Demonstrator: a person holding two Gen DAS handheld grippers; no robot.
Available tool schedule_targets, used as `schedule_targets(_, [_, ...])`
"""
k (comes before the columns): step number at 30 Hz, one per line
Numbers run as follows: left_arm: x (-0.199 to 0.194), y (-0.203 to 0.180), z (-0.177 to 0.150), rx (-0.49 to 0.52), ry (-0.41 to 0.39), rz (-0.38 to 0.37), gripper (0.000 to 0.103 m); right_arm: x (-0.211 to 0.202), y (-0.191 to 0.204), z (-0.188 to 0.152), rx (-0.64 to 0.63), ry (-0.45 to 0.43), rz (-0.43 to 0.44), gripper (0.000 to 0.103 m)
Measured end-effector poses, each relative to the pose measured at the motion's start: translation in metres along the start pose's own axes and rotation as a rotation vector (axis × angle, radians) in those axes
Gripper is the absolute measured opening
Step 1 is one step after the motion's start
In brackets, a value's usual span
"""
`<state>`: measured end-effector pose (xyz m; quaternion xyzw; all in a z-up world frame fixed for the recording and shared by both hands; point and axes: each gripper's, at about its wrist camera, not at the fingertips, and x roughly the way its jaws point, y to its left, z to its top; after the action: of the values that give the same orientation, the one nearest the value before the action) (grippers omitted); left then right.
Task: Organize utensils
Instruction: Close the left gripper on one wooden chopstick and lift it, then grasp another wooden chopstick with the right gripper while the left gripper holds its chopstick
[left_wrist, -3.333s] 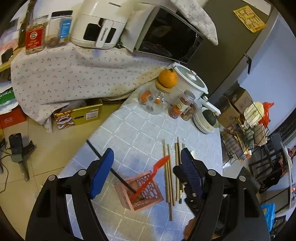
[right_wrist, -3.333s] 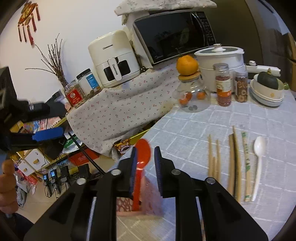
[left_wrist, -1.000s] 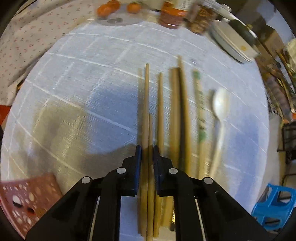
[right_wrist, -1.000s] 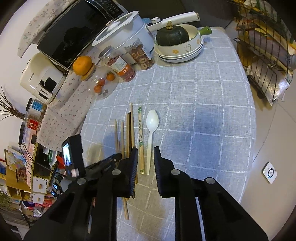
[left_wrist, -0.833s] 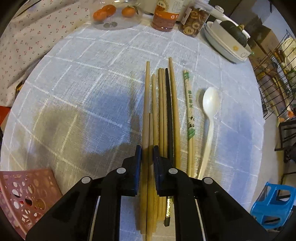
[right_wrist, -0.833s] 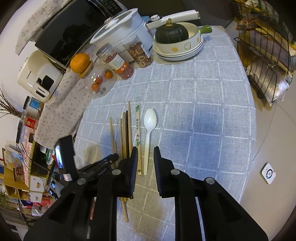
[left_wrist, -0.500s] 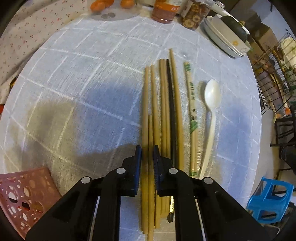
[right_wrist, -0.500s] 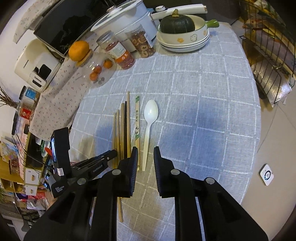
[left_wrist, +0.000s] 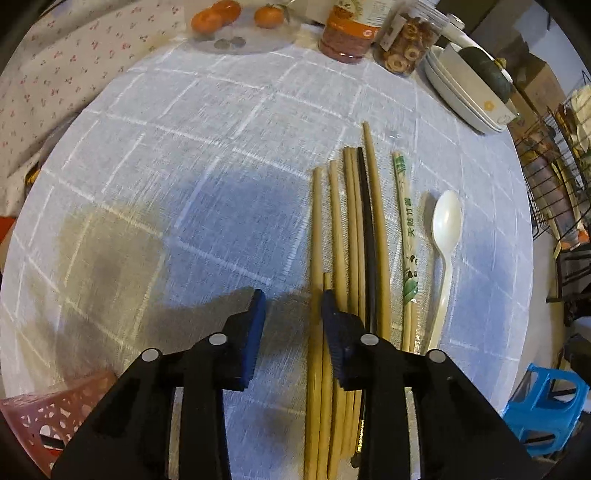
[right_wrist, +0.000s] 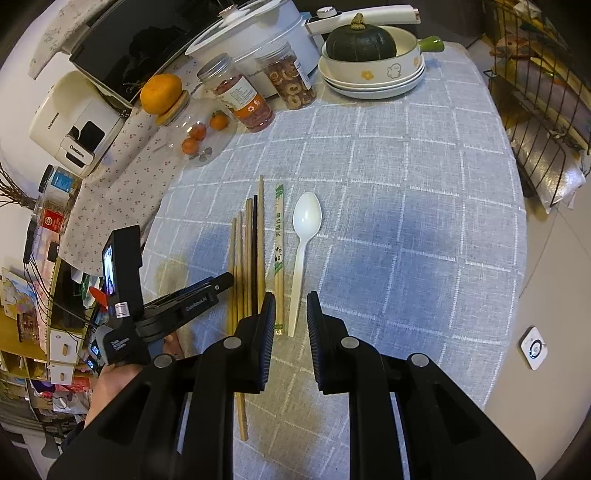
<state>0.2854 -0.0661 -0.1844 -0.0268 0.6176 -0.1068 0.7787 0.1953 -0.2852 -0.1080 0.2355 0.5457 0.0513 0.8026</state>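
Observation:
Several bamboo chopsticks (left_wrist: 351, 221) and one black chopstick (left_wrist: 367, 229) lie side by side on the checked tablecloth. A paper-wrapped pair (left_wrist: 406, 221) and a white plastic spoon (left_wrist: 447, 221) lie to their right. My left gripper (left_wrist: 291, 310) points steeply down with its jaws opening. The leftmost chopstick (left_wrist: 316, 229) lies between them by the right pad, and neither pad presses it. My right gripper (right_wrist: 291, 314) hovers over the spoon (right_wrist: 306, 218) handle's near end, open by a narrow gap and holding nothing. In that view the left gripper (right_wrist: 225, 282) reaches in beside the chopsticks (right_wrist: 251, 251).
A pink perforated basket (left_wrist: 44, 417) stands at the near left. At the far side stand snack jars (right_wrist: 240, 96), a glass jar with oranges (right_wrist: 195, 133), stacked bowls with a green squash (right_wrist: 369, 74) and a white pot (right_wrist: 258, 33). A wire rack (right_wrist: 535, 110) stands off the table's right edge.
The left jaws were nearly shut around two chopsticks and have now spread apart. The chopstick row sits further right in the left view. The right gripper has edged slightly closer to the table.

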Motion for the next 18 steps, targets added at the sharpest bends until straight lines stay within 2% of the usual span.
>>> schedule_targets(4, [0.000,0.001,0.004,-0.015,0.007,-0.006,0.012,0.000,0.000,0.000,0.000,0.001,0.000,0.018])
schedule_targets(8, [-0.005,0.008,0.001,-0.022,0.023,0.051,0.012,0.001,0.001,-0.001,-0.003,0.006,-0.004,0.019])
schedule_targets(11, [0.003,-0.001,0.000,0.023,0.046,0.048,0.013,0.003,0.004,-0.002,-0.011,0.015,-0.007,0.019])
schedule_targets(13, [0.005,-0.013,-0.001,0.091,0.032,0.100,0.013,0.004,0.005,-0.003,-0.016,0.020,-0.010,0.019])
schedule_targets(15, [0.006,-0.018,-0.003,0.125,0.027,0.118,0.010,0.007,0.005,-0.003,-0.016,0.026,-0.016,0.019])
schedule_targets(16, [0.006,-0.017,-0.003,0.116,0.027,0.101,0.006,0.008,0.004,-0.003,-0.015,0.030,-0.018,0.019])
schedule_targets(18, [0.005,-0.011,-0.004,0.080,0.041,0.041,0.006,0.009,0.001,-0.003,-0.010,0.034,-0.027,0.019])
